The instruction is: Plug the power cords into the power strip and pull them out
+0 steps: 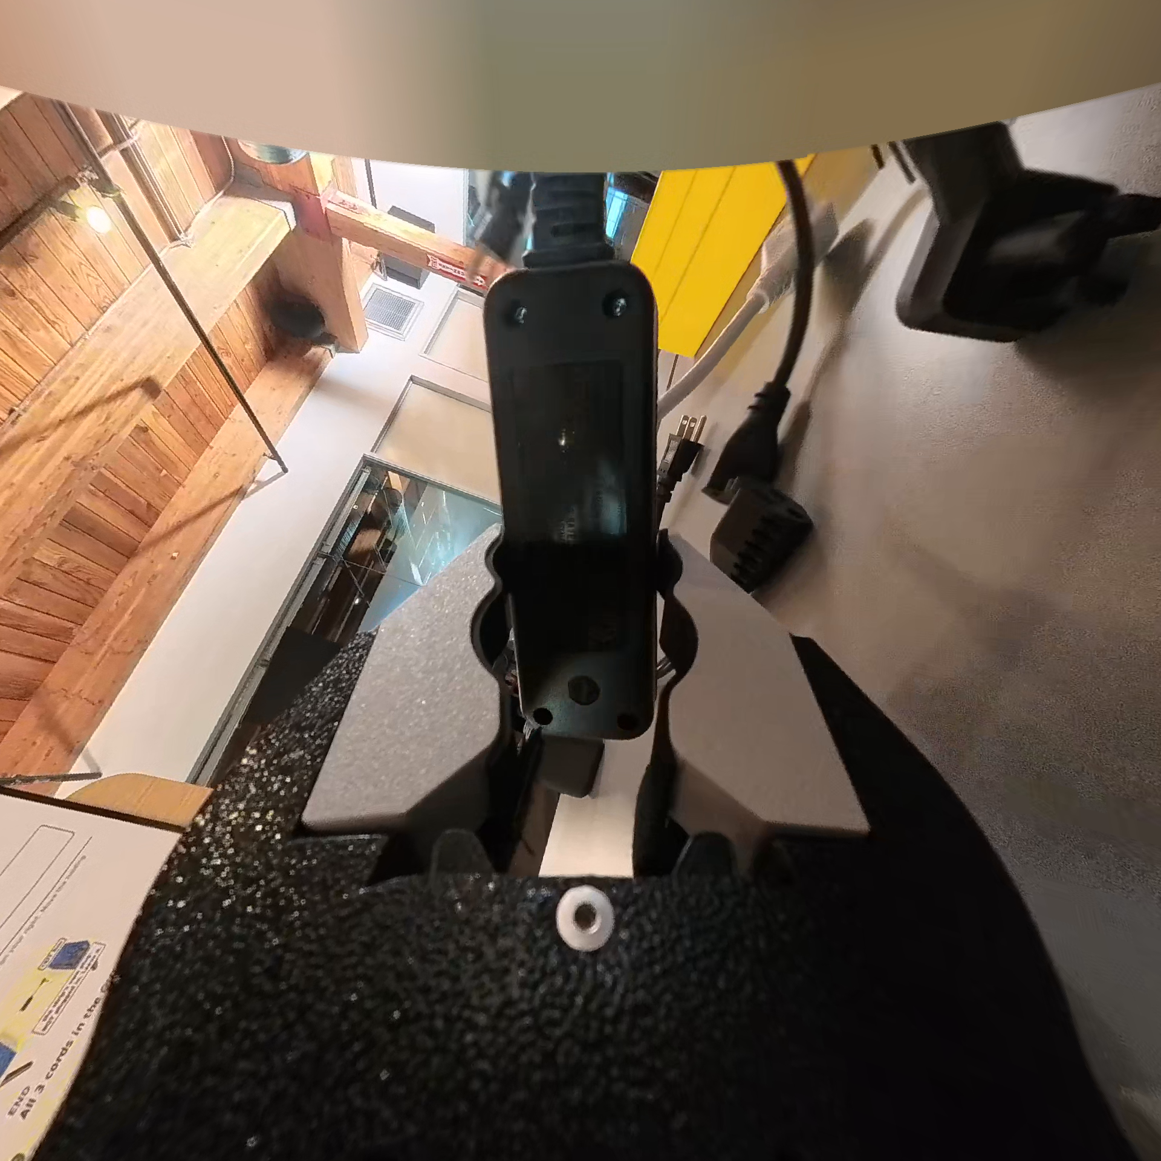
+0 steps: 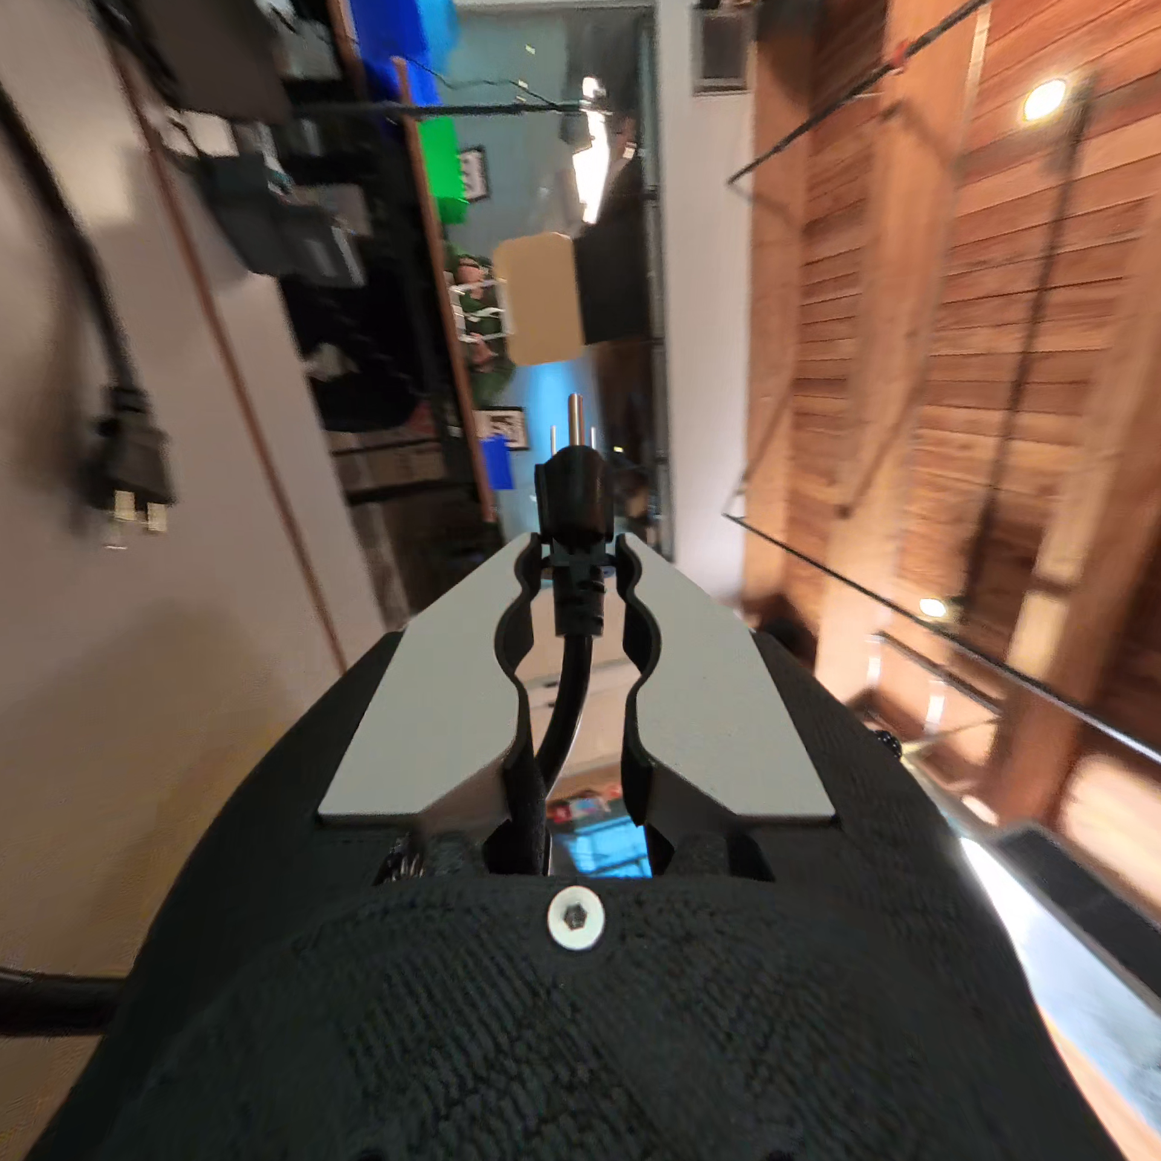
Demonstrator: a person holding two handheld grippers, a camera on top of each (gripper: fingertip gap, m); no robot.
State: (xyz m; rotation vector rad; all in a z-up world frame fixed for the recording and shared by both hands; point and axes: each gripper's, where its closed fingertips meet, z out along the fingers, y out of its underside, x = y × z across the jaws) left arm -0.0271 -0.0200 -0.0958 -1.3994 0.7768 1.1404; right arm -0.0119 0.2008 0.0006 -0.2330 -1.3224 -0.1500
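Note:
My left gripper (image 1: 581, 553) is shut on a black power strip (image 1: 575, 440), held up off the table with its screwed back side toward the camera; its sockets are hidden. My right gripper (image 2: 575, 553) is shut on a black power plug (image 2: 573, 487), prongs pointing forward into open air, its cord (image 2: 562, 697) trailing back between the fingers. More black plugs lie on the grey table: a three-prong plug (image 1: 681, 446), another plug on a thick cord (image 1: 751, 433), and one plug in the right wrist view (image 2: 129, 465).
A black ribbed adapter block (image 1: 760, 546) and a white cable (image 1: 716, 352) lie on the grey table (image 1: 942, 502). A dark object (image 1: 1005, 239) sits at the far right. A printed instruction sheet (image 1: 56, 930) is at lower left. Wooden ceiling and shelves fill the background.

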